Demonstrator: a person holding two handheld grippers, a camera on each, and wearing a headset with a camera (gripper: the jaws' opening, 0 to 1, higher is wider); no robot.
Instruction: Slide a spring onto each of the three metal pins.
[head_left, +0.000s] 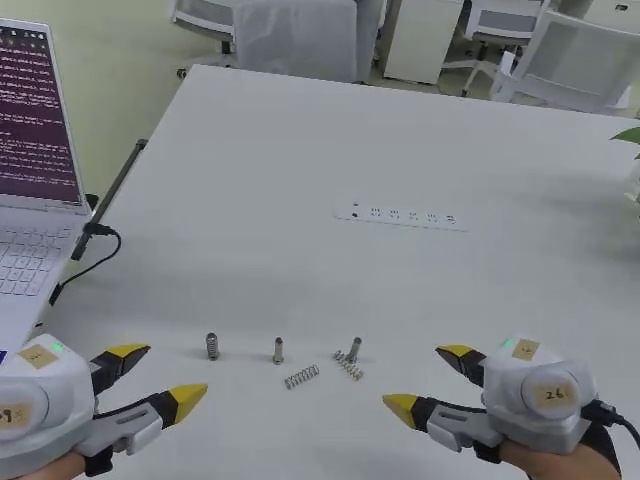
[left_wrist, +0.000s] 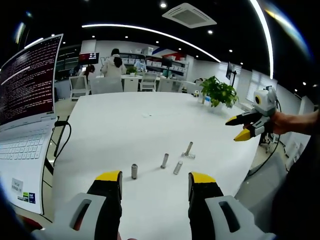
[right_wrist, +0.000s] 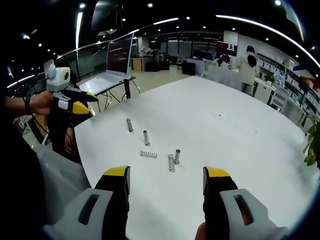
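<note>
White table (head_left: 400, 130) carries 3 pins (head_left: 278, 350) and 2 loose springs (head_left: 301, 377).

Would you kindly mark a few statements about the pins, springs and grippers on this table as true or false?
1. The left gripper and the right gripper are both open and empty. True.
2. Two loose springs lie on the table near the pins. True.
3. The power strip lies between the grippers and the pins. False: it lies beyond the pins, farther from the person.
4. The laptop sits at the right side of the table. False: it is at the left edge, on the left gripper's side.
</note>
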